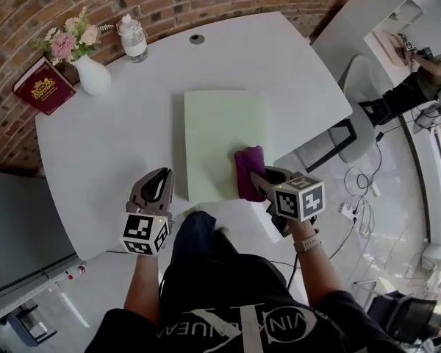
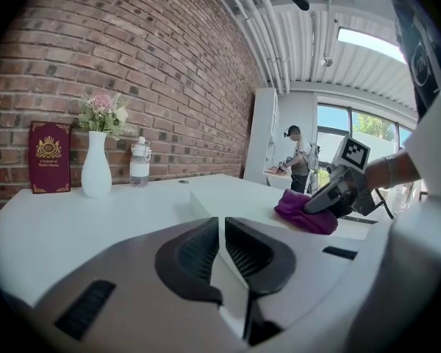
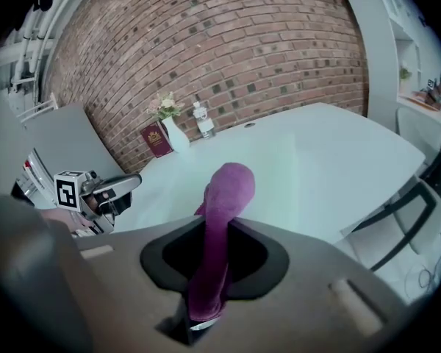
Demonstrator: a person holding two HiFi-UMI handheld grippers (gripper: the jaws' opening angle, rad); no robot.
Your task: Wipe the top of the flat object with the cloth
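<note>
From overhead, a person stands at a white table [image 1: 110, 153] with a gripper in each hand. A pale green board [image 1: 220, 131] lies flat in the middle of the table, and a purple cloth [image 1: 248, 169] rests on its near right corner. The right gripper [image 1: 259, 183] is clamped on the cloth's near end. The left gripper [image 1: 156, 187] hangs over the table's near edge, just left of the board. A white vase [image 1: 94, 76] of flowers, a red book [image 1: 43, 87] and a bottle [image 1: 133, 40] stand at the far left by the brick wall.

From the left gripper's own view, its fingers [image 2: 198, 252] are pressed together with nothing between them. Across the board, the cloth [image 2: 303, 215] sits bunched under the right gripper [image 2: 329, 198].

From the right gripper's view, the fingers [image 3: 169, 256] pinch the cloth [image 3: 224, 204], which stands out beyond the jaws towards the table.
</note>
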